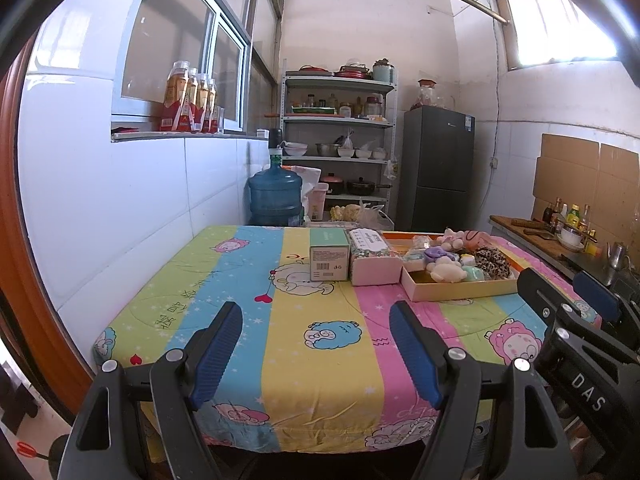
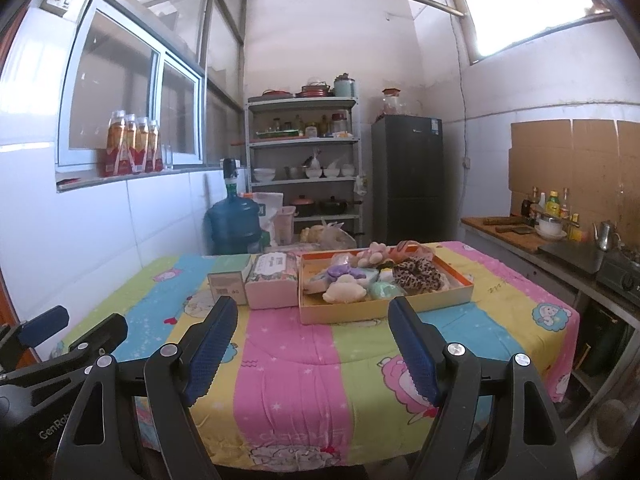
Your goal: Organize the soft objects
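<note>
A shallow orange-rimmed tray (image 1: pixel 460 290) (image 2: pixel 384 308) sits on the far right part of the striped cartoon tablecloth. In it lie soft items: a cream plush (image 1: pixel 446 272) (image 2: pixel 344 292), a leopard-print scrunchie (image 1: pixel 494 262) (image 2: pixel 418 274), a purple piece (image 2: pixel 344 272) and a pink plush (image 1: pixel 452 238) (image 2: pixel 374 254). My left gripper (image 1: pixel 316 354) hovers open over the table's near edge, nothing between its blue pads. My right gripper (image 2: pixel 312 344) is open too and empty, short of the tray. Each gripper shows at the side of the other's view.
A green box (image 1: pixel 329 256) (image 2: pixel 230 280) and a pink tissue box (image 1: pixel 374 258) (image 2: pixel 274 284) stand left of the tray. A tiled wall runs along the table's left side. Beyond are a water jug (image 1: pixel 275 196), a shelf rack (image 2: pixel 304 160), a fridge (image 2: pixel 408 180) and a counter (image 2: pixel 520 236).
</note>
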`<state>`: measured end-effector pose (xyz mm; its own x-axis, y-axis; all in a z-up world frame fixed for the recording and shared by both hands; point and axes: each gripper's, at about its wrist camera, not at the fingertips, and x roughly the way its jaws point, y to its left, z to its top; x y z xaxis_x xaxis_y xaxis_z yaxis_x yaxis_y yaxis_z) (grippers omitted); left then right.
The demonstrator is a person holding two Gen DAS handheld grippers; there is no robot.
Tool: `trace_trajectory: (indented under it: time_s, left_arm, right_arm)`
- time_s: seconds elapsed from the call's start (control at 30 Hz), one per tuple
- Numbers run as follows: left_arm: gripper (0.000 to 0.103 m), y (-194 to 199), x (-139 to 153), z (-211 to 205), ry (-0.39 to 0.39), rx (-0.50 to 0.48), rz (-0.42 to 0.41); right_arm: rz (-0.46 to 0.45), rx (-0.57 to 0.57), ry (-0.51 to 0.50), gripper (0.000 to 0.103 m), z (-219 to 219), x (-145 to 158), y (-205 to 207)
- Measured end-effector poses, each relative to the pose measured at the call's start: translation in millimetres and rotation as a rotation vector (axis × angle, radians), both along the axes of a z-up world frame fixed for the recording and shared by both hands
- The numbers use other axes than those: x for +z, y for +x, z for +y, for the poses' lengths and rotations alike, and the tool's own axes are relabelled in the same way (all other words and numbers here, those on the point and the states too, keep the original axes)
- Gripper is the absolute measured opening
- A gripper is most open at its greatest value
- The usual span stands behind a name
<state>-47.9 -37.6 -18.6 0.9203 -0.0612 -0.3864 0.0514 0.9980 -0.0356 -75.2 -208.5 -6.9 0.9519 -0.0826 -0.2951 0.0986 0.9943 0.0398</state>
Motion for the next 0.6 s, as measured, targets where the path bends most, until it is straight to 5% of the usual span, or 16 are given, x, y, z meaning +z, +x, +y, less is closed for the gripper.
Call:
trace_trajectory:
  time_s: [0.6]
  left_arm:
    - [0.076,-0.4,0.0,0.3,0.0,0.002,-0.004]
  right_arm:
    - [-0.01,-0.005,-0.018,0.079,2.7,4.8,-1.2]
